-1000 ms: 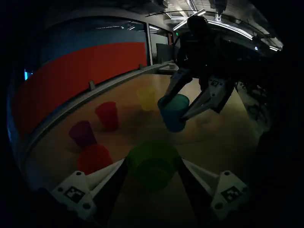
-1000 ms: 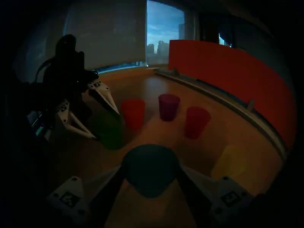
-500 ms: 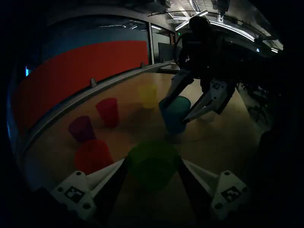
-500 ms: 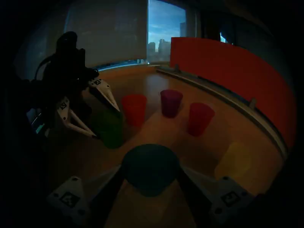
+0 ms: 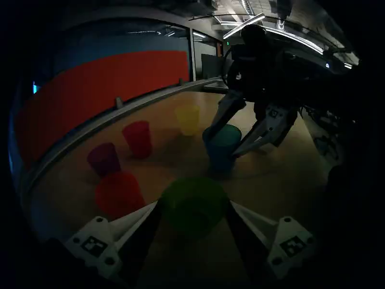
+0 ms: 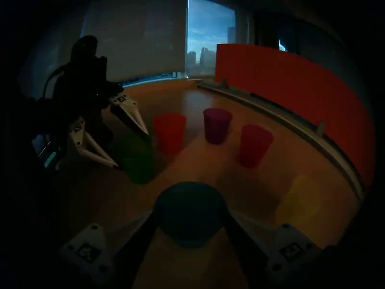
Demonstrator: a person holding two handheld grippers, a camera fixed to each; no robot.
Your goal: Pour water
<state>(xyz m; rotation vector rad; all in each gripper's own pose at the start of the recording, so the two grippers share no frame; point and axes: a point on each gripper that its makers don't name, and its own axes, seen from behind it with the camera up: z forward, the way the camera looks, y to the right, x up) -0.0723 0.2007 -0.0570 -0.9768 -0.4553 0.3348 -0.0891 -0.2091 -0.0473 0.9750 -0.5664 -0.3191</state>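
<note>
The room is dim. In the left gripper view my left gripper (image 5: 194, 208) is shut on a green cup (image 5: 194, 200), held upright low over the wooden table (image 5: 269, 178). Straight ahead, the right gripper (image 5: 222, 143) is shut on a teal cup (image 5: 221, 154) that stands upright at the table surface. In the right gripper view the teal cup (image 6: 190, 212) sits between my right gripper's (image 6: 190, 219) fingers, and the left gripper (image 6: 131, 150) holds the green cup (image 6: 137, 163) to the far left. I cannot see water in either cup.
Loose cups stand on the table: yellow (image 5: 187, 119), red (image 5: 137, 138), purple (image 5: 103, 158) and orange-red (image 5: 118, 193). A red wall panel (image 5: 96, 91) and a rail run along the table's far edge. A person's dark figure (image 5: 262, 62) stands behind the right gripper.
The teal cup has gone from slightly tilted to upright and sunk a little toward the table. The green cup has barely moved.
</note>
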